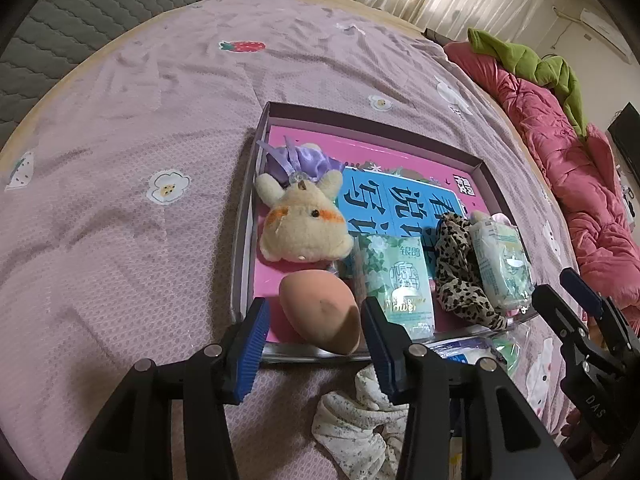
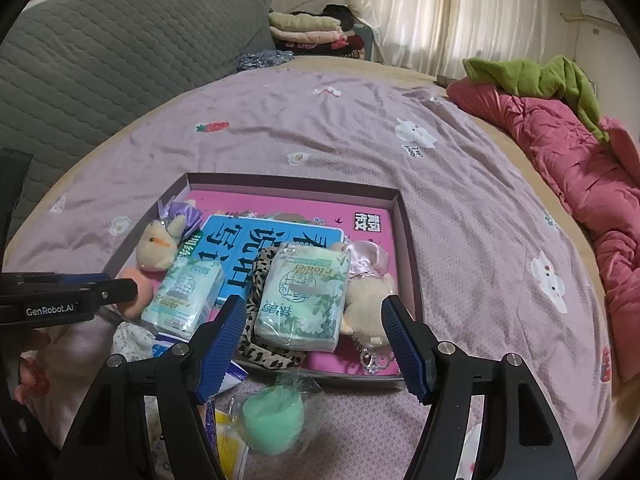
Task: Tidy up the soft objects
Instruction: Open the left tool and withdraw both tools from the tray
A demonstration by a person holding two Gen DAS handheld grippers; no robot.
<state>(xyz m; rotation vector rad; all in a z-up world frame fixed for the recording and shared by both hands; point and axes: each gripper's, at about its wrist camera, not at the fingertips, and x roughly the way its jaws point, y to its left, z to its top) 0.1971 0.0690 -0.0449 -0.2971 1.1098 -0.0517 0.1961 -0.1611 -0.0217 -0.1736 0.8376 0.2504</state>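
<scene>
**Sponge released at the tray's near edge**

On a bed (image 1: 160, 128) with a lilac cover lies a shallow tray (image 1: 256, 160) of soft things. The orange sponge (image 1: 320, 312) sits between the blue pads of the left gripper (image 1: 316, 344), at the near rim; the jaws stand half apart and I see no pad pressing on it. It may roll over the rim, because it is egg-shaped and leans outward. The right gripper (image 2: 314, 340) is wide and empty, just before one tissue pack (image 2: 302, 296).

Count: two tissue packs, two plush toys, one leopard scrunchie (image 1: 460, 276), one sponge. Outside, below the right gripper: one green sponge (image 2: 274, 416).
</scene>
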